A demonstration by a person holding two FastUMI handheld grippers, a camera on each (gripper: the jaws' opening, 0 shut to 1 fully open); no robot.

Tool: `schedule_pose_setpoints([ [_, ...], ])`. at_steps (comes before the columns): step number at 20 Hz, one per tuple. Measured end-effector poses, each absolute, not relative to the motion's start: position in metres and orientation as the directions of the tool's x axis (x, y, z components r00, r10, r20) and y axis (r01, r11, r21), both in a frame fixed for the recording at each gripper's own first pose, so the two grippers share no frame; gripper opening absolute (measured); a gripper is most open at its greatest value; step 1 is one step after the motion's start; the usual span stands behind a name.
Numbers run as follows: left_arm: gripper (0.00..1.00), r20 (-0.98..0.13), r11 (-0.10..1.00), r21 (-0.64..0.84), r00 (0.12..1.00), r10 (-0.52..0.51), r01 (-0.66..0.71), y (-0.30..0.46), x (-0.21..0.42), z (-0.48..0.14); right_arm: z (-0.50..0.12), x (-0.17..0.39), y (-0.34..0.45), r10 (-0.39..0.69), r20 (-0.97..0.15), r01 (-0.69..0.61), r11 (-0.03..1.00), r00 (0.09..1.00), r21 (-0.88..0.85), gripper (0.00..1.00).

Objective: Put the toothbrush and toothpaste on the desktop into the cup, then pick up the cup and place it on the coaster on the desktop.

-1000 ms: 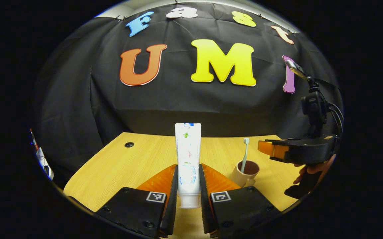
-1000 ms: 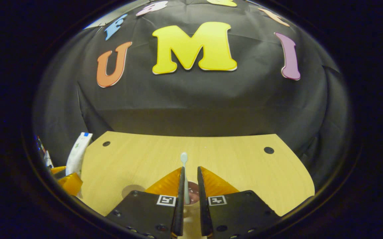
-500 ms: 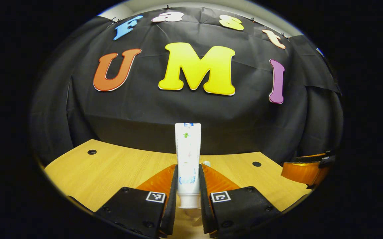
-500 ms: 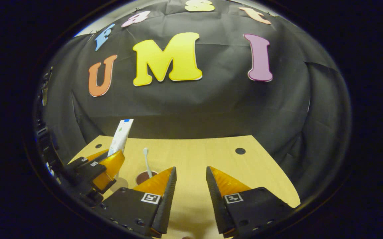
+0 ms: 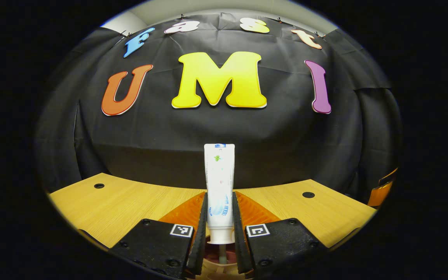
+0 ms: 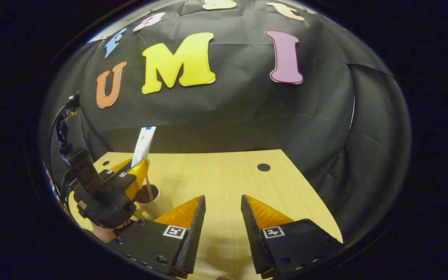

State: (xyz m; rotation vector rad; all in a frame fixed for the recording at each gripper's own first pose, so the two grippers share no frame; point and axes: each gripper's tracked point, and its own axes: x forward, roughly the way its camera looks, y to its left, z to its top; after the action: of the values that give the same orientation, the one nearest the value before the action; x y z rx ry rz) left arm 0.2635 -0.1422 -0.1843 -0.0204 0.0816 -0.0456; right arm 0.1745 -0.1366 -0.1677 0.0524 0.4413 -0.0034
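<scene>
Left gripper view has the left tool (image 5: 220, 217) clenched on a white toothpaste tube with small coloured print (image 5: 219, 182), both fingers pressing its lower part, the tube upright with its cap end down. Just under the cap sits the rim of a cream round cup with a dark reddish inside (image 5: 218, 266), with a thin pale stem in it, too small to identify there. Beyond stretches the light wooden bench (image 5: 130, 198) with its dark round holes. Right gripper view shows the right tool (image 6: 222, 217) released, its fingers spread apart over bare bench (image 6: 224, 175) with nothing between them. To its left in that view, the left tool (image 6: 132, 177) holds the toothpaste tube (image 6: 143, 146) tilted over the cup (image 6: 152, 200), where a white slim toothbrush (image 6: 149, 186) stands leaning. A hand (image 6: 105, 231) grips that tool from below.
</scene>
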Motion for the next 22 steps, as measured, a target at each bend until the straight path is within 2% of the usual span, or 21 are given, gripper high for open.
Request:
schedule_pose_setpoints([
  [4, 0.36, -0.084, 0.999, 0.002, 0.996, -0.036, 0.037, -0.143, 0.263, -0.196, -0.183, 0.17, -0.129, 0.034, -0.452, 0.003, 0.997, 0.891, 0.081, 0.56],
  [5, 0.46, -0.082, 0.999, 0.005, 0.996, -0.036, 0.036, -0.143, 0.263, -0.2, -0.185, 0.17, -0.129, 0.037, -0.457, 0.002, 0.996, 0.889, 0.084, 0.56],
  [6, 0.39, -0.084, 0.999, 0.011, 0.996, -0.036, 0.037, -0.143, 0.263, -0.205, -0.188, 0.168, -0.128, 0.04, -0.46, 0.001, 0.996, 0.887, 0.089, 0.56],
  [11, 0.42, -0.16, 0.999, -0.003, 0.986, -0.04, 0.04, -0.142, 0.251, -0.231, -0.194, 0.163, -0.13, 0.027, -0.47, 0.022, 0.995, 0.882, 0.097, 0.56],
  [13, 0.44, -0.133, 0.999, 0.001, 0.99, -0.043, 0.043, -0.142, 0.244, -0.222, -0.197, 0.161, -0.128, 0.022, -0.475, 0.028, 0.995, 0.88, 0.097, 0.58],
  [16, 0.44, -0.122, 0.999, 0.016, 0.991, -0.049, 0.051, -0.138, 0.24, -0.214, -0.195, 0.158, -0.118, 0.023, -0.474, 0.025, 0.995, 0.88, 0.095, 0.73],
  [18, 0.44, -0.127, 0.998, 0.004, 0.99, -0.058, 0.059, -0.135, 0.233, -0.212, -0.193, 0.158, -0.11, 0.027, -0.466, 0.019, 0.995, 0.884, 0.094, 0.73],
  [19, 0.48, -0.129, 0.998, 0.001, 0.99, -0.058, 0.059, -0.132, 0.23, -0.21, -0.191, 0.158, -0.106, 0.031, -0.462, 0.015, 0.995, 0.886, 0.094, 0.69],
  [20, 0.5, -0.13, 0.998, -0.002, 0.99, -0.061, 0.062, -0.13, 0.226, -0.207, -0.19, 0.157, -0.102, 0.031, -0.459, 0.013, 0.996, 0.888, 0.092, 0.73],
  [21, 0.56, -0.13, 0.998, -0.003, 0.989, -0.064, 0.064, -0.127, 0.223, -0.204, -0.188, 0.156, -0.099, 0.031, -0.457, 0.012, 0.996, 0.889, 0.092, 0.69],
  [22, 0.59, -0.128, 0.998, 0.0, 0.99, -0.065, 0.066, -0.124, 0.218, -0.2, -0.188, 0.156, -0.096, 0.03, -0.457, 0.014, 0.996, 0.889, 0.092, 0.73],
])
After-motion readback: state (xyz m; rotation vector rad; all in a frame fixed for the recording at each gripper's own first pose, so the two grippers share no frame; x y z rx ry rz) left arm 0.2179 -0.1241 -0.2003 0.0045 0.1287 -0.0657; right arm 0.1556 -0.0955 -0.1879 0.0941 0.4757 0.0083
